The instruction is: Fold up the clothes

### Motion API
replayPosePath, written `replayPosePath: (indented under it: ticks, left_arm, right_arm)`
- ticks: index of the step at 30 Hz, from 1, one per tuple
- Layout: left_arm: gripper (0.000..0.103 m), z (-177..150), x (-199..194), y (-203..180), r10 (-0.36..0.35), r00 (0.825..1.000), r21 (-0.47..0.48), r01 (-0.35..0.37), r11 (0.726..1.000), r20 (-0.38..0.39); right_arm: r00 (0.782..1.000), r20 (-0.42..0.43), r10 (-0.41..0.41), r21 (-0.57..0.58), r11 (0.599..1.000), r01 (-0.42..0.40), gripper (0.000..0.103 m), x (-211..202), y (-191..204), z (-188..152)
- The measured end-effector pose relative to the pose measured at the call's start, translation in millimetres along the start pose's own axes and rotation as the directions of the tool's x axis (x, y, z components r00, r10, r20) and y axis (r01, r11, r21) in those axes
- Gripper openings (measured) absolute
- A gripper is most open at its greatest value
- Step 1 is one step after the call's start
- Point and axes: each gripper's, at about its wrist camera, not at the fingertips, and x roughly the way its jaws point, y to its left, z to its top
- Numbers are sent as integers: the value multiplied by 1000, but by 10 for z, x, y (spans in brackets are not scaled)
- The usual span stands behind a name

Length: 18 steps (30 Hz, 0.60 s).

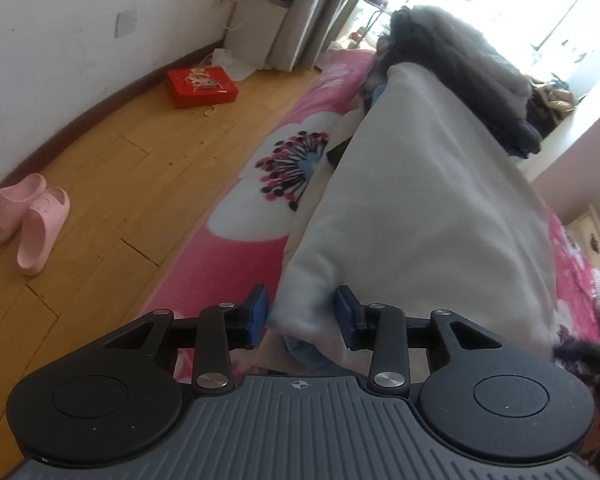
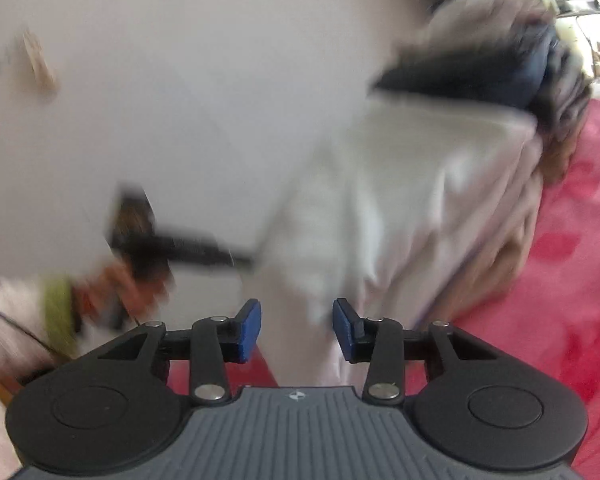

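Your garment [image 1: 411, 184] lies on the bed [image 1: 236, 264], clothes pile [image 1: 459, 60] behind it. Floor [image 1: 120, 184] left of bed: slippers [image 1: 28, 220] near, box [image 1: 202, 86] farther, by the wall [image 1: 60, 40].

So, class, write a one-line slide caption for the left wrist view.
Left gripper holds a corner of the white garment on the pink floral bedspread, pink slippers on the floor.
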Motion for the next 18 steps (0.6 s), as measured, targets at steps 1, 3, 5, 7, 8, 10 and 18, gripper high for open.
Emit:
replayPosePath:
  ticks: [1,3,5,7,8,10,18]
  left_arm:
    - [38,5,21,-4,12,1000,12,-12,1000,-4]
    - [38,21,31,-15,20,1000,31,-20,999,-14]
    - [39,43,-39,-15,26,1000,35,-25,999,-16]
    - [39,61,-160,-15,37,999,39,-37,999,-7]
    - [39,67,-245,-29,47,999,44,-47,998,9]
    - [39,80,-418,-62,67,997,55,-70,996,44]
    - [39,-143,-575,-764,-39,994,297,7,955,102]
  right_arm:
    - [998,-41,-51,-8,999,51,35,150,-7,-83]
    - [989,-60,-132,-30,991,130,29,260,10,-188]
    - [991,-46,-129,-44,991,127,30,174,63,-156]
    - [991,-33,-127,-85,989,124,32,59,137,-110]
    - [991,-22,-131,-137,982,127,32,-19,198,-93]
    - [992,7,-125,-228,966,123,32,-169,302,-49]
    - [967,187,-172,-414,879,236,32,-189,514,269]
